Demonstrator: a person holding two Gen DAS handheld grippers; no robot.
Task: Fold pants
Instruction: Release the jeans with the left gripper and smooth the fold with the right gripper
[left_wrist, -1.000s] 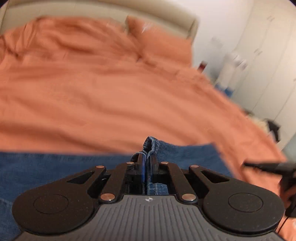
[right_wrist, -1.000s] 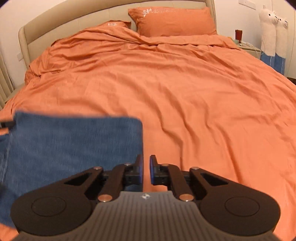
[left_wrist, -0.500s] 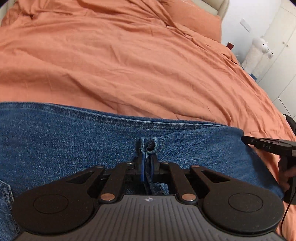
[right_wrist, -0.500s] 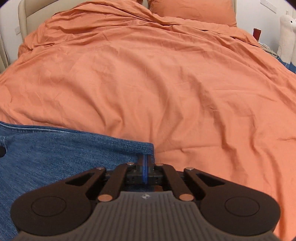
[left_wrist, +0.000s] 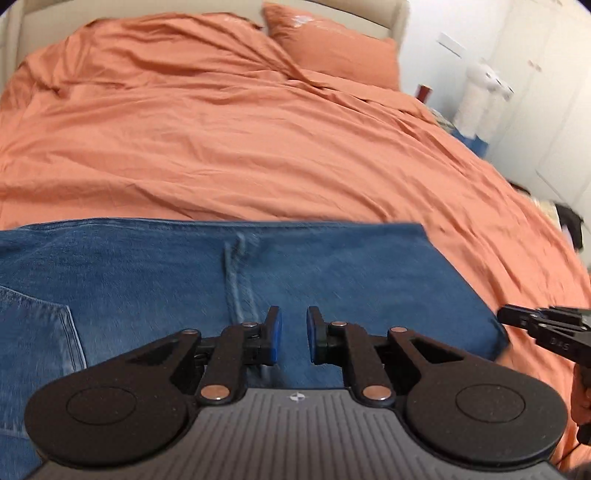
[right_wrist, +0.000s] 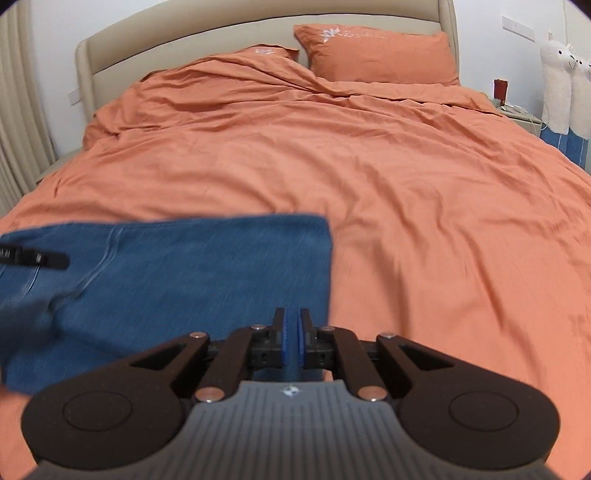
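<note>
A: Item, pants (left_wrist: 258, 280)?
B: Blue denim, flat at the bed (left_wrist: 229, 147) foot edge, long axis crosswise.
A: Fingers?
B: Left gripper (left_wrist: 294, 339) opening, seam let go since earlier; right gripper (right_wrist: 294, 341) clenched, empty.

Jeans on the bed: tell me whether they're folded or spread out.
Folded. The jeans lie flat on the orange duvet as a compact block with straight far and right edges; no legs trail out. How many layers, cannot tell.

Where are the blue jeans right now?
The blue jeans lie flat on the near end of the orange bed cover, just ahead of both grippers, far from the orange pillow by the headboard.
</note>
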